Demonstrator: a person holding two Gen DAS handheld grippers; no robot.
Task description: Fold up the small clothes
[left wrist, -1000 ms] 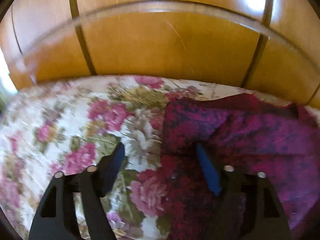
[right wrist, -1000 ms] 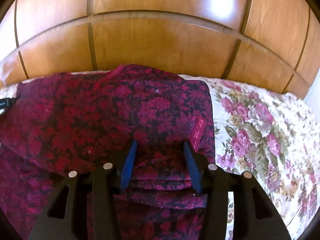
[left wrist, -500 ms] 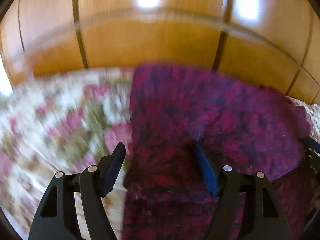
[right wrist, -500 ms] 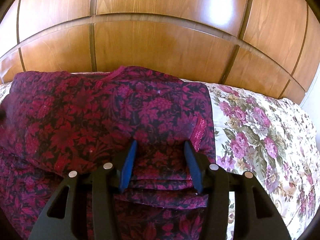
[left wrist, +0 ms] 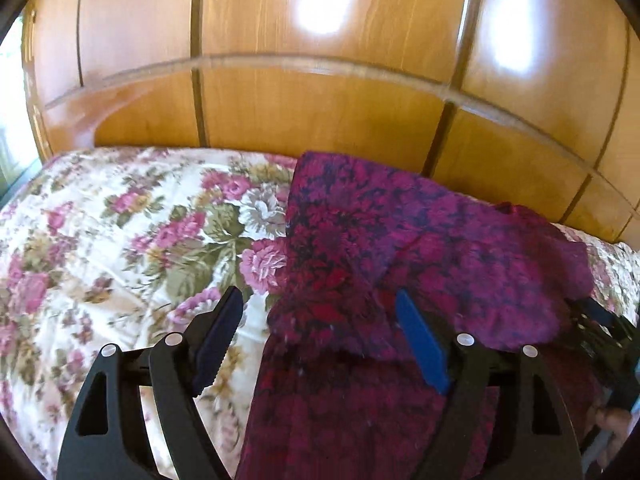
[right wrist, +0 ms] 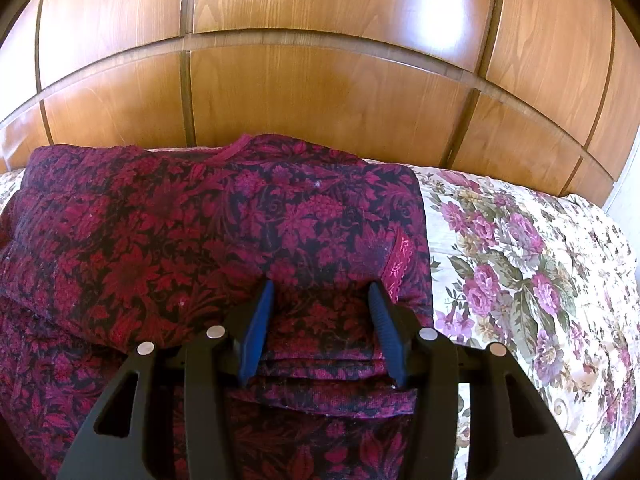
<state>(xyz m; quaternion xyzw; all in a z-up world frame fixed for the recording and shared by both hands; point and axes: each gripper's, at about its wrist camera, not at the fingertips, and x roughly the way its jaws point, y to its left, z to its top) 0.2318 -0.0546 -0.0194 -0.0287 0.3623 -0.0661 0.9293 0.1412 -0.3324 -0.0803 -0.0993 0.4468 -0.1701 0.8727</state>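
Right now the left tongs (left wrist: pixel 316 334) are opening, their blue pads wide apart over the left edge of the crimson floral garment (left wrist: pixel 400 264), one pad above the bedspread and the other above the cloth, neither pressing on it. The right tongs (right wrist: pixel 322 322) stand half open astride a stack of folds near the garment's right edge; whether the pads pinch those folds I cannot tell.

The garment lies on the bed, bunched into several layers against the far side. It looks thin, soft and light, so it should drape and slide rather than hold a crease. I judge an edge or corner, such as the pink lace trim (right wrist: pixel 398 264), the best hold.

Around it spreads the flowered bedspread (left wrist: pixel 120 240), free on left and right. Beyond stands a glossy wooden headboard (right wrist: pixel 320 92), close behind the cloth, which limits reach on the far side.
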